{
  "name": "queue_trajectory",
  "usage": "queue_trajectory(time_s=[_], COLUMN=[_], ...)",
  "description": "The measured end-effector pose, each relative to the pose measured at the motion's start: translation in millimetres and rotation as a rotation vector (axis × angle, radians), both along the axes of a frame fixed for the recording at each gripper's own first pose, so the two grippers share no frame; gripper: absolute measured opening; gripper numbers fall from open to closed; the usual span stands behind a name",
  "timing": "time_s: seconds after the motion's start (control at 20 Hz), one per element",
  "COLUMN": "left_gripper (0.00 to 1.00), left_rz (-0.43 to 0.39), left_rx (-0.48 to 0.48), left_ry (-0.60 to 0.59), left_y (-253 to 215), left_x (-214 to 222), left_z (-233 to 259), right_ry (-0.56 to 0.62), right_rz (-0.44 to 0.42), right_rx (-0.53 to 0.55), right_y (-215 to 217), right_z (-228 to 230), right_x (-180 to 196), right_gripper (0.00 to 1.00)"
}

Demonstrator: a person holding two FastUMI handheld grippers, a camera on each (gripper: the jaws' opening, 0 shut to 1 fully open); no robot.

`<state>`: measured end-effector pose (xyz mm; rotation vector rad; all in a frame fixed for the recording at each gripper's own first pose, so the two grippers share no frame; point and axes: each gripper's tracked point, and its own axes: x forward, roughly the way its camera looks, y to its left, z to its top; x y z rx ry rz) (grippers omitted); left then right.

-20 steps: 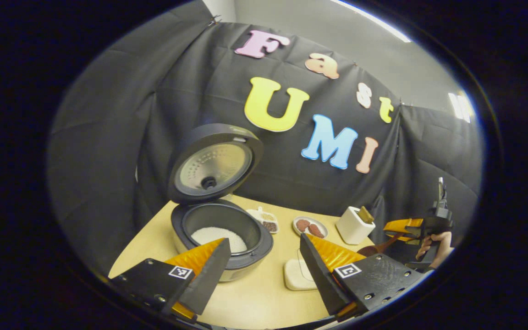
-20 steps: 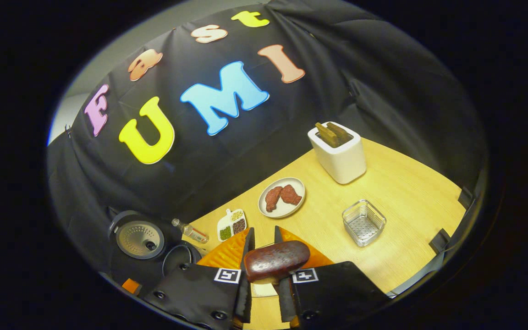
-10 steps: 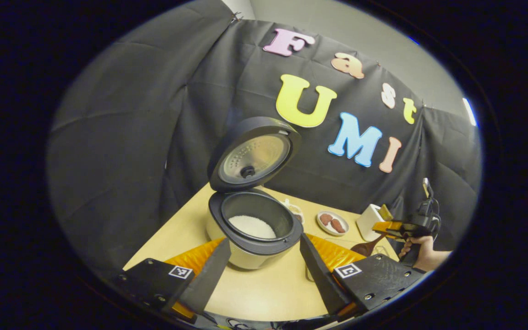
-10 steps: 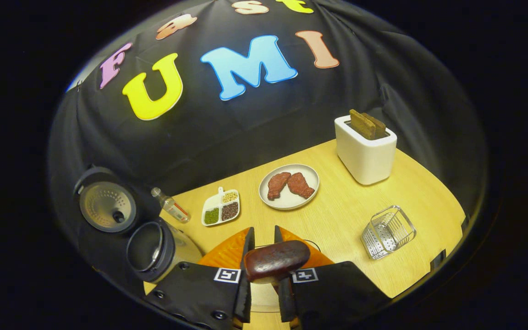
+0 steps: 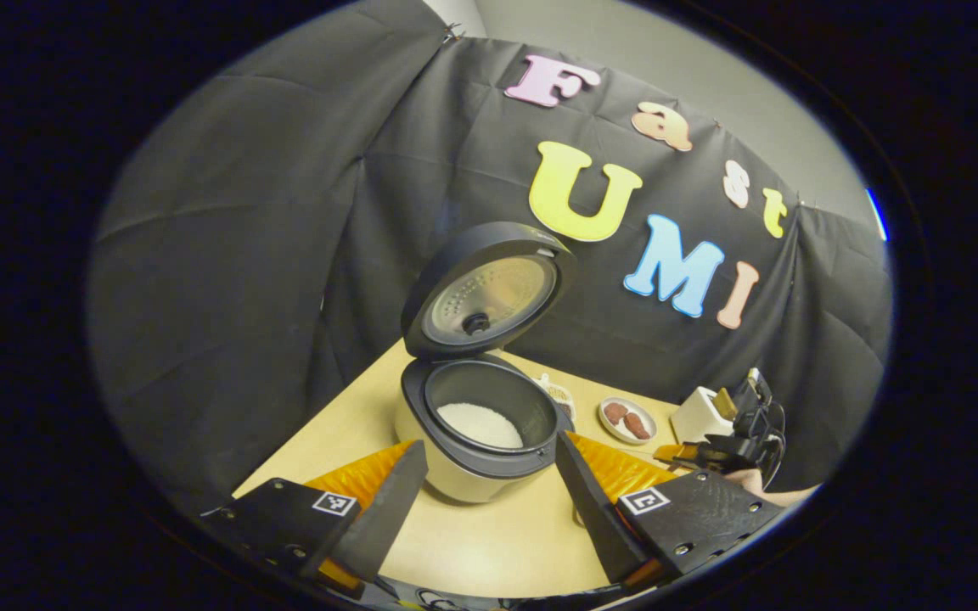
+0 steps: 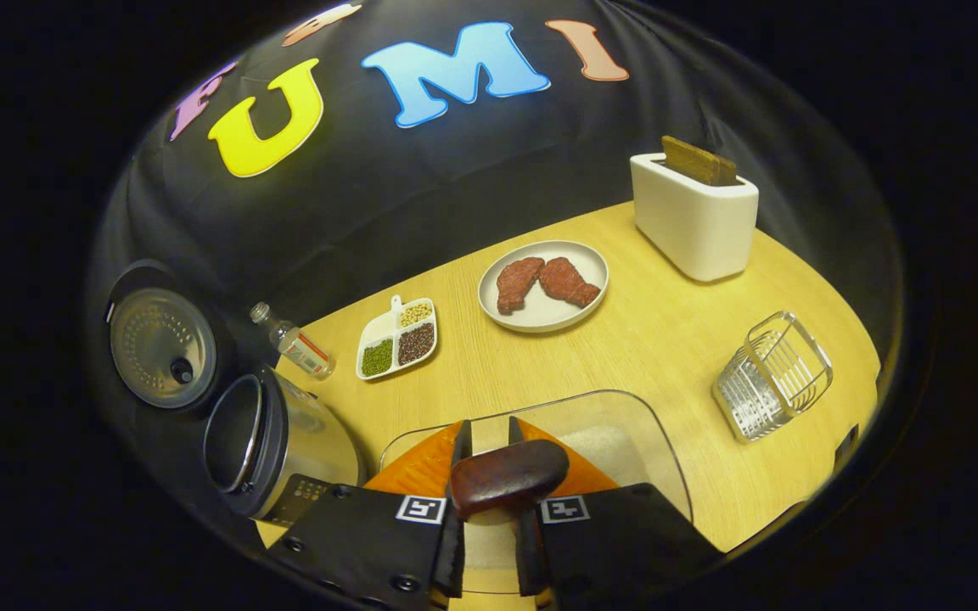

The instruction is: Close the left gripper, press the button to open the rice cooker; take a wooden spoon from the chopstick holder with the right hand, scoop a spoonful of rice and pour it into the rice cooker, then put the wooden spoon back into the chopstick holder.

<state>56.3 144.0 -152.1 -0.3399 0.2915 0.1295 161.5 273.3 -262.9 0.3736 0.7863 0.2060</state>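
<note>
The rice cooker (image 5: 479, 465) stands open on the table, lid (image 5: 483, 292) tipped up and white rice (image 5: 480, 423) in its pot. My left gripper (image 5: 487, 443) hovers in front of it, open, nothing between its fingers. In the right gripper view, my right gripper (image 6: 487, 428) is shut on the wooden spoon (image 6: 508, 477), whose dark bowl lies just above a clear container (image 6: 625, 416) holding rice. The white chopstick holder (image 6: 693, 219), with wooden handles sticking out, stands at the back right. The cooker (image 6: 277, 450) sits at the left of that view.
A plate with two pieces of meat (image 6: 544, 284), a divided dish of beans (image 6: 396, 348) and a small bottle (image 6: 294, 344) lie mid-table. A wire basket (image 6: 771, 373) lies tipped near the right edge. The other gripper (image 5: 727, 450) is far right in the left gripper view.
My right gripper has dropped and tipped down with the spoon, bringing the clear rice container under it. My left gripper has drawn back from the cooker and turned left.
</note>
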Motion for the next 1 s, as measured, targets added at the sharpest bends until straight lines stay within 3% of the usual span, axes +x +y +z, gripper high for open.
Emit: queue_trajectory(time_s=[0.35, 0.55, 0.8, 1.0], left_gripper=[0.96, 0.96, 0.96, 0.96], left_rz=[0.015, 0.035, 0.043, 0.026], left_rx=[-0.028, -0.024, -0.022, 0.006], left_ry=[0.014, 0.011, 0.005, -0.004], left_y=[-3.3, 3.1, 3.3, -2.3], left_x=[-13.2, -17.4, -15.0, -15.0], left_z=[-11.8, -10.1, -9.4, -4.9], right_ry=[0.100, 0.171, 0.174, 0.196], right_rz=[0.013, -0.029, -0.043, -0.113], right_rx=[0.137, 0.209, 0.250, 0.329], right_y=[36.8, 38.0, 24.1, -0.2], right_z=[1.1, 0.4, 5.3, 9.8], right_x=[-9.3, -13.2, -15.3, -13.8], right_gripper=[0.26, 0.26, 0.26, 0.26])
